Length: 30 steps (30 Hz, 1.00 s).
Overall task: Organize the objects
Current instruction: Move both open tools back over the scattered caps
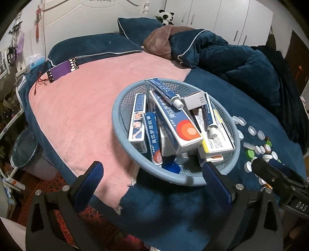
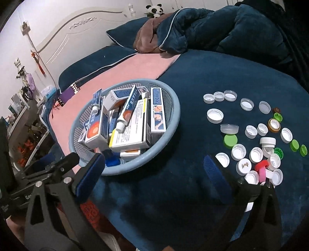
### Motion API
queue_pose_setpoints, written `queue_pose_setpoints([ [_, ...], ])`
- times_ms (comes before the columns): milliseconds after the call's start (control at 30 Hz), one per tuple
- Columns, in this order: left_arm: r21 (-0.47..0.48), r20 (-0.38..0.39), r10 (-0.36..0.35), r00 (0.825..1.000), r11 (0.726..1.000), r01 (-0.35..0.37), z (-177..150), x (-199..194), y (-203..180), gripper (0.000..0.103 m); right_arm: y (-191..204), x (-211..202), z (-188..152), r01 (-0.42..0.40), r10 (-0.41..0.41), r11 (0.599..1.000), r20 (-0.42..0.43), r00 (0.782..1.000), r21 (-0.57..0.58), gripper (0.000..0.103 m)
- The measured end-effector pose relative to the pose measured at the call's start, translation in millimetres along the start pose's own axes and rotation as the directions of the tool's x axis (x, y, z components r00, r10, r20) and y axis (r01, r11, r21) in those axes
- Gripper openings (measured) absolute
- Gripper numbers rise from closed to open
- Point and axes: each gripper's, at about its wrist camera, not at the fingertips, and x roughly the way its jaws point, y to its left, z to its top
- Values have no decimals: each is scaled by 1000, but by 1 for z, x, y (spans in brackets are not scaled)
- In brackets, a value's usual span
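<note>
A light blue mesh basket (image 1: pixel 123 142) (image 2: pixel 170 133) sits on the bed, piled with several blue-and-white ointment boxes (image 1: pixel 177 123) (image 2: pixel 133 129) and tubes (image 1: pixel 164 91) (image 2: pixel 128 110). Several loose bottle caps (image 2: pixel 251 133) (image 1: pixel 256 142), mostly white with some green, one pink, lie on the dark blue blanket to the basket's right. My left gripper (image 1: pixel 154 177) is open just before the basket's near rim, nothing between its fingers. My right gripper (image 2: pixel 154 173) is open over bare blanket between the basket and the caps, also holding nothing.
A pink blanket (image 1: pixel 87 108) covers the bed's left half, with a purple strip (image 1: pixel 61 70) at its far edge. Dark blue pillows (image 1: pixel 92 46), a bunched quilt (image 1: pixel 231 56) and a toy panda (image 1: pixel 166 17) lie at the back. Floor clutter is to the left.
</note>
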Motion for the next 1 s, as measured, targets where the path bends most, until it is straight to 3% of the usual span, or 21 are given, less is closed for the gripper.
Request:
queue_pose_setpoints([
  [1000, 116, -51, -61, 997, 991, 66, -16, 1, -73, 102, -84, -33, -31, 160, -159, 979, -15, 987, 130, 103],
])
